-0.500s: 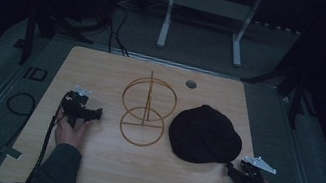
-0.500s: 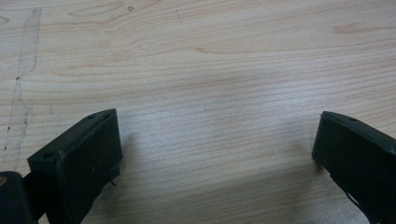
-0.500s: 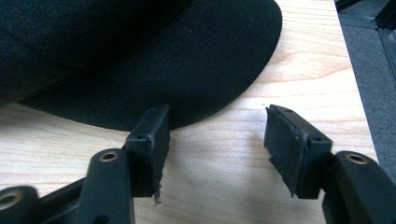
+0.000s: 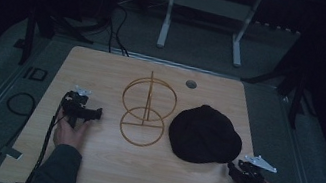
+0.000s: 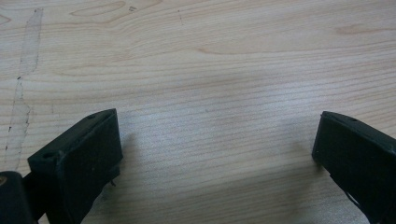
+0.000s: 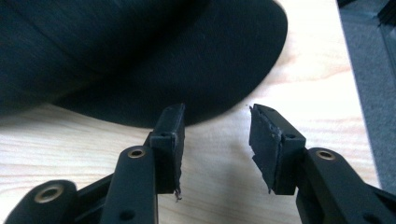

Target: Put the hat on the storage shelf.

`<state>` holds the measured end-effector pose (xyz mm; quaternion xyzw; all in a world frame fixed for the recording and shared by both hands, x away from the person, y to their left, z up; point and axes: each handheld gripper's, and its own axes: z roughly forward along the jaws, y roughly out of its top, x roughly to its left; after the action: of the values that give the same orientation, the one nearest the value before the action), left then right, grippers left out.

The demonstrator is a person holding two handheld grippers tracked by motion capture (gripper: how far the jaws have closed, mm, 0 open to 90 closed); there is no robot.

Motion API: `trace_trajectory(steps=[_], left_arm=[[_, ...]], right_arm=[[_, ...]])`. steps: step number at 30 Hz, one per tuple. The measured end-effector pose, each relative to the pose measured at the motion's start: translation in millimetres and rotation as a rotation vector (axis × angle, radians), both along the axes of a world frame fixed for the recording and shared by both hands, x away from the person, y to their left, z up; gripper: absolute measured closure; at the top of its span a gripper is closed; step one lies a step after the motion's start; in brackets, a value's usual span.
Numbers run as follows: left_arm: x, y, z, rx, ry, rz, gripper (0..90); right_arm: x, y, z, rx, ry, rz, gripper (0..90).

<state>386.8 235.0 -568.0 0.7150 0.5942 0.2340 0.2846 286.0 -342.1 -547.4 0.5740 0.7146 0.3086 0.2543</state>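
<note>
Now right tongs [image 6: 215,140] released, just short of black cap [image 6: 140,51]; left tongs [image 5: 215,158] released.

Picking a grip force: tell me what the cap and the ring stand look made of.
Cap: dark woven cloth, matte, with faint seams and a soft sag; likely fabric. Ring stand: thin, golden hoops and a post, probably wire or bent wood; too small to tell.
</note>
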Motion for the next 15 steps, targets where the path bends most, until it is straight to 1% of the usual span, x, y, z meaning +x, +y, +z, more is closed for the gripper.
trace_trajectory(steps=[4,7,8,11,12,15], left_arm=[[0.0,0.0,0.0,0.0,0.0,0.0,1.0],[0.0,0.0,0.0,0.0,0.0,0.0,1.0],[0.0,0.0,0.0,0.0,0.0,0.0,1.0],[0.0,0.0,0.0,0.0,0.0,0.0,1.0],[0.0,0.0,0.0,0.0,0.0,0.0,1.0],[0.0,0.0,0.0,0.0,0.0,0.0,1.0]], right_arm=[[-0.4,2.5,8.7,0.001,-0.024,0.029,54.3],[-0.1,4.4,12.6,-0.003,-0.025,0.039,53.9],[0.2,6.3,16.2,-0.011,-0.027,0.054,53.6],[0.7,7.7,19.5,-0.016,-0.025,0.066,52.8],[2.2,8.7,22.5,-0.015,-0.011,0.068,51.5],[4.1,9.9,27.9,-0.016,-0.005,0.074,51.1]])
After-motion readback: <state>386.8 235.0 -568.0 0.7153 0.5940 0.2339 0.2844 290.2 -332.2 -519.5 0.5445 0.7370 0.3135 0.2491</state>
